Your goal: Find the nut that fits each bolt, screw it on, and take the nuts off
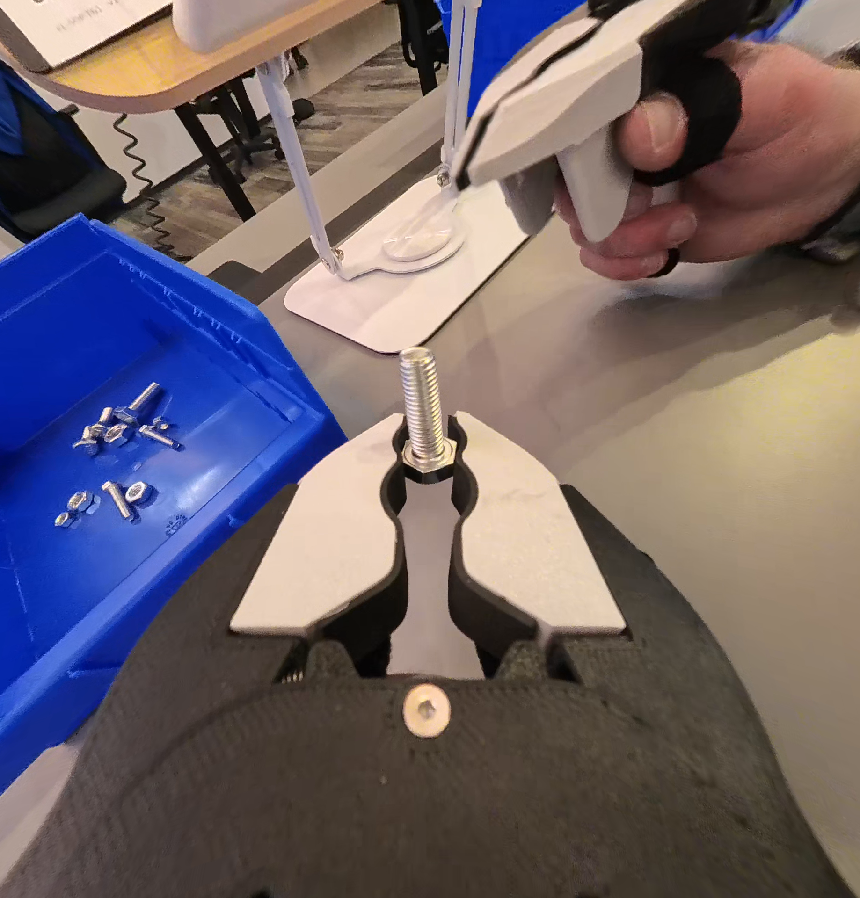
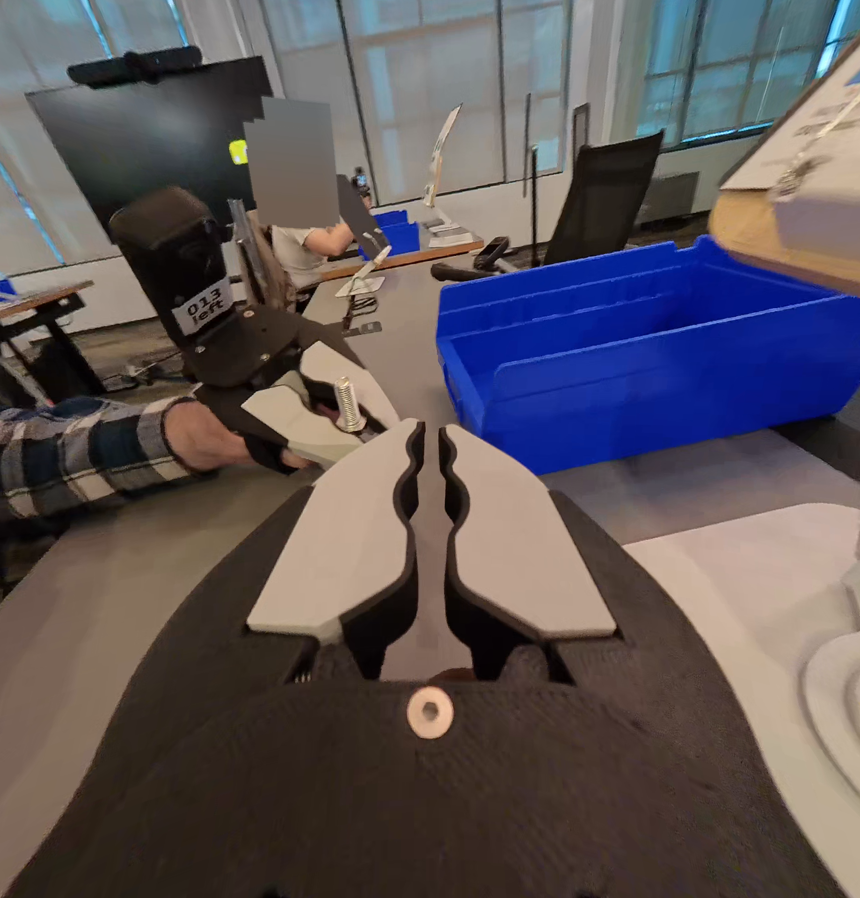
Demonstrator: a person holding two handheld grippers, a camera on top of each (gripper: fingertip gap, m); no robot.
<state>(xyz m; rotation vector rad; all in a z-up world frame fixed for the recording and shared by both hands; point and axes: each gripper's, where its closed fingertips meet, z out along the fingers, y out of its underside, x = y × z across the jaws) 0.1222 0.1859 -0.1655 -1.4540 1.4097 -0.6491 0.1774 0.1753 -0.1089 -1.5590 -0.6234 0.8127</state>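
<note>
At centre frame in the left wrist view the left gripper [image 1: 429, 454] clenches the hex head of a silver bolt [image 1: 421, 403] standing thread-up, loose bolts and nuts [image 1: 122, 452] lie in the blue bin [image 1: 253, 340] at left, and the right gripper [image 2: 431, 437] is nearly closed on nothing

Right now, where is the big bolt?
The big bolt stands upright, head clamped in the left tongs, centre of the left wrist view, just right of the blue bin.
</note>
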